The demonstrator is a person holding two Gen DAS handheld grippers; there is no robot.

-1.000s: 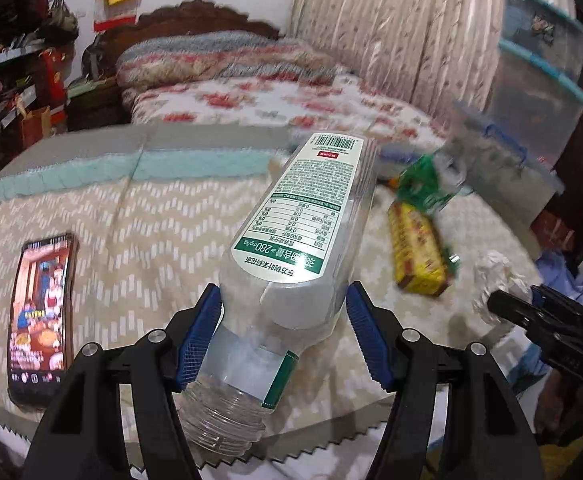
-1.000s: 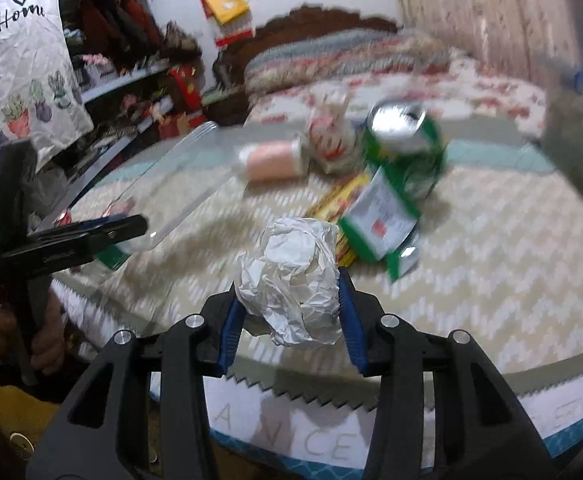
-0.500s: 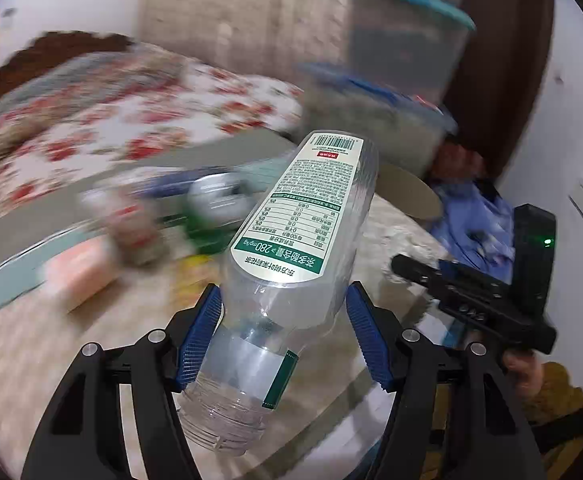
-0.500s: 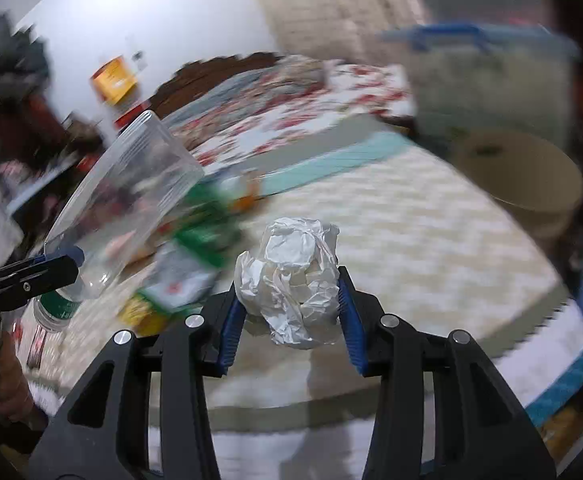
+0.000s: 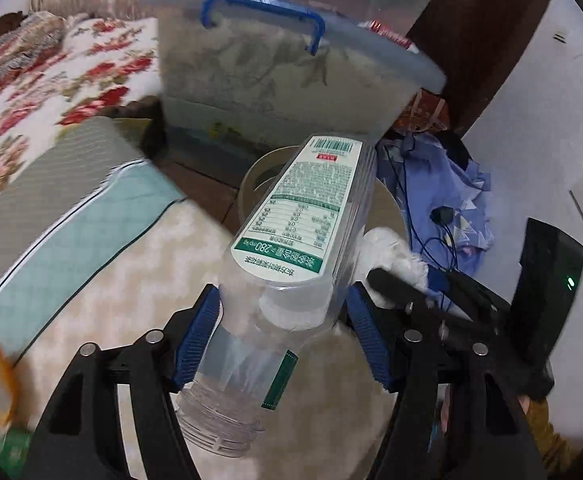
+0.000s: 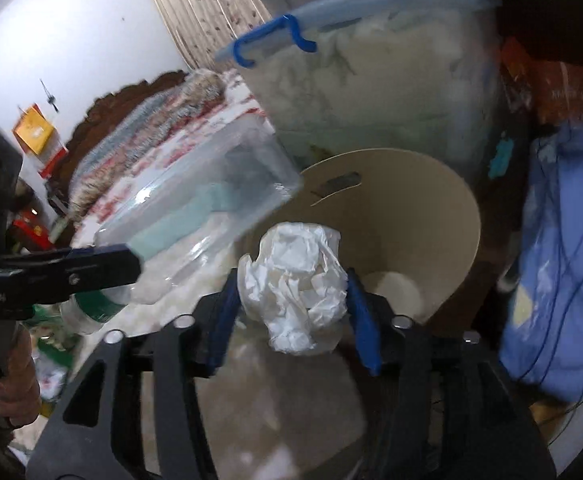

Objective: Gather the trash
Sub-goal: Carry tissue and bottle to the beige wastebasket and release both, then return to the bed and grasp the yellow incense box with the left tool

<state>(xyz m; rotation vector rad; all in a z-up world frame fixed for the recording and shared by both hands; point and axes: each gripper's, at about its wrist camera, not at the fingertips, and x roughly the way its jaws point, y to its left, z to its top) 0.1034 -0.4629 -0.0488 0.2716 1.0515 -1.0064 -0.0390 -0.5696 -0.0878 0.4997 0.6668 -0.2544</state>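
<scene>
My left claw (image 5: 283, 332) is opening around a clear plastic bottle (image 5: 291, 240) – the bottle sits between the blue pads at the frame's centre, a gap showing at the right pad, its base pointing toward the beige bin (image 5: 387, 204) just beyond. My right claw (image 6: 291, 312) is opening too, a crumpled white paper ball (image 6: 295, 284) between its pads at mid-frame, in front of the bin's (image 6: 423, 208) open mouth. A lidded storage box (image 6: 371, 60) stands behind the bin – the bed (image 5: 71, 260) lies lower left.

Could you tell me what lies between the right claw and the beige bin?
Only the crumpled paper, between the right claw's opening jaws, just before the beige bin; the right wrist view shows it.
</scene>
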